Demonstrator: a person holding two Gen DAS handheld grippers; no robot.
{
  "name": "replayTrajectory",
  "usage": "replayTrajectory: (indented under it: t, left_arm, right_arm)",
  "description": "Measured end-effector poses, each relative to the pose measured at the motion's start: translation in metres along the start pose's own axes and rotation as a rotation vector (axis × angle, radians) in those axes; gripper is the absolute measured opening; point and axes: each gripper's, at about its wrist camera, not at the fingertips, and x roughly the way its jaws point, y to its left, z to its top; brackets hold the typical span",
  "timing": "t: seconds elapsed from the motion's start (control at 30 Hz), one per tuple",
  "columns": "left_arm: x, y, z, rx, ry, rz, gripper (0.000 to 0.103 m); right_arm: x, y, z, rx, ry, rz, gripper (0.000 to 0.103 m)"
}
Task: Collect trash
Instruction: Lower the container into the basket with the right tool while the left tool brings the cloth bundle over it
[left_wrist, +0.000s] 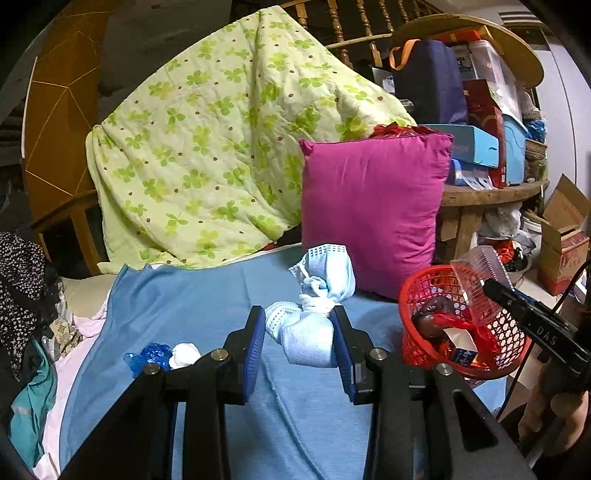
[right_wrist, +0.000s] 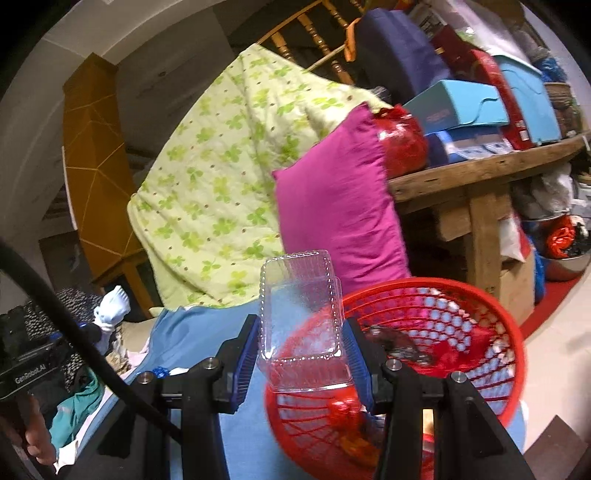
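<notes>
My left gripper (left_wrist: 300, 334) is closed on the bundle of blue face masks (left_wrist: 314, 306), lifted just left of the red basket (left_wrist: 509, 332). My right gripper (right_wrist: 301, 350) clamps a clear plastic container (right_wrist: 301, 325) — held over the basket's rim, above the blue sheet (left_wrist: 207, 295).

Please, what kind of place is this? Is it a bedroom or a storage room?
Probably a lived-in bedroom that doubles as storage. A blue sheet covers a bed with a quilt and a pillow; beside it, a wooden table is piled with boxes.
</notes>
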Motion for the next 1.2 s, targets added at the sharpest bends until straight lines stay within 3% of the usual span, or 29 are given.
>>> replayTrajectory:
  t: [0.23, 1.2]
  left_arm:
    - [0.005, -0.016, 0.000, 0.027, 0.011, -0.029, 0.038]
    - [0.044, -0.106, 0.007, 0.165, 0.046, -0.163, 0.038]
  right_arm:
    - [-0.011, -0.023, 0.004, 0.052, -0.026, -0.031, 0.048]
    - [-0.019, -0.053, 0.008, 0.111, -0.044, -0.060, 0.048]
